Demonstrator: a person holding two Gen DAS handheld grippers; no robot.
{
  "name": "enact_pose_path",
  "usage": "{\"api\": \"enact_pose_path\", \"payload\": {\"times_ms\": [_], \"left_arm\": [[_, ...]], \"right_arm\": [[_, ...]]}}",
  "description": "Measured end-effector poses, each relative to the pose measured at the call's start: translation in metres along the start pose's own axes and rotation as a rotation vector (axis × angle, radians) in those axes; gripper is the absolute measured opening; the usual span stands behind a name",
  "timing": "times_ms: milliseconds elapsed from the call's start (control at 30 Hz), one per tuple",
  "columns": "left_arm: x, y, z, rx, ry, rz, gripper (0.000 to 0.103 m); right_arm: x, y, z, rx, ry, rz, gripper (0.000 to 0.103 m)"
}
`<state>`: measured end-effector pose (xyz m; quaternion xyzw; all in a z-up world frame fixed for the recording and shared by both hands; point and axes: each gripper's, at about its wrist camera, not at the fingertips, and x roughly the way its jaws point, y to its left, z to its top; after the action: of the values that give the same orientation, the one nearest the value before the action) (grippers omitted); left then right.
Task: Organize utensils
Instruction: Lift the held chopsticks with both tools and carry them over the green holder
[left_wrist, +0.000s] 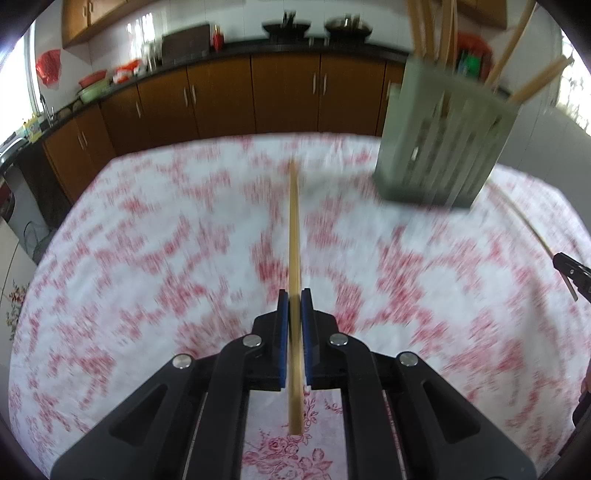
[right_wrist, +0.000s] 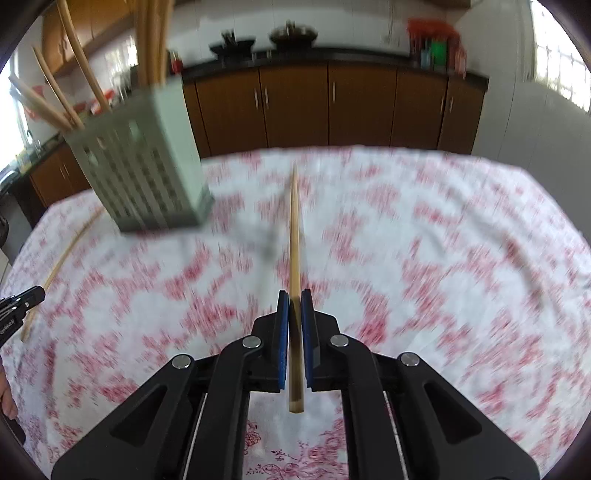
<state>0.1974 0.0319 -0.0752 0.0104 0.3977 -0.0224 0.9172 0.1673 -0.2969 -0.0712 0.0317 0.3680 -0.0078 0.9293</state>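
Home kitchen. Brown wooden base cabinets (right_wrist: 332, 107) w/ metal handles under a dark countertop (left_wrist: 295, 50), white-tiled wall behind; woks (right_wrist: 293, 35) on the stove, faucet (left_wrist: 46, 107) at far left. Foreground: bench w/ red-and-white floral cloth (left_wrist: 166, 240) and a green holder (right_wrist: 144, 162) of wooden utensils.

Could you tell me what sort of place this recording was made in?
Most likely a home kitchen. Brown wooden cabinets run under a dark countertop with woks on it, and a floral tablecloth covers the table where a green chopstick holder stands.
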Motion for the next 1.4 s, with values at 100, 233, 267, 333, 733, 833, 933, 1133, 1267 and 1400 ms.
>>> {"api": "enact_pose_path", "payload": {"times_ms": [100,233,267,333,733,833,933,1133,1267,1400], "left_arm": [[-0.028,0.003,0.016,-0.014,-0.086,-0.025,0.008],[-0.063,0.006,0.040,-0.038,-0.192,-0.053,0.008],[-0.071,0.008,0.047,-0.050,-0.214,-0.064,0.008],[-0.082,0.011,0.057,-0.063,-0.246,-0.073,0.008],[-0.121,0.007,0.085,-0.063,-0.328,-0.135,0.008],[-0.137,0.001,0.092,-0.065,-0.359,-0.172,0.008],[-0.152,-0.006,0.098,-0.061,-0.392,-0.200,0.008],[-0.183,-0.027,0.120,-0.077,-0.482,-0.270,0.008],[-0.197,-0.039,0.136,-0.091,-0.555,-0.286,0.008],[-0.205,-0.052,0.153,-0.086,-0.629,-0.280,0.008]], "right_arm": [[-0.030,0.006,0.018,-0.020,-0.101,-0.002,0.008],[-0.057,0.010,0.036,-0.030,-0.181,0.010,0.008],[-0.062,0.012,0.040,-0.030,-0.198,0.014,0.008],[-0.067,0.007,0.048,-0.028,-0.222,0.022,0.008],[-0.107,0.001,0.080,0.010,-0.368,0.083,0.008],[-0.124,0.002,0.088,0.019,-0.415,0.119,0.008],[-0.144,0.006,0.099,0.029,-0.474,0.164,0.008],[-0.175,0.014,0.118,0.060,-0.612,0.235,0.008],[-0.180,0.023,0.131,0.067,-0.683,0.255,0.008],[-0.176,0.028,0.142,0.065,-0.717,0.270,0.008]]}}
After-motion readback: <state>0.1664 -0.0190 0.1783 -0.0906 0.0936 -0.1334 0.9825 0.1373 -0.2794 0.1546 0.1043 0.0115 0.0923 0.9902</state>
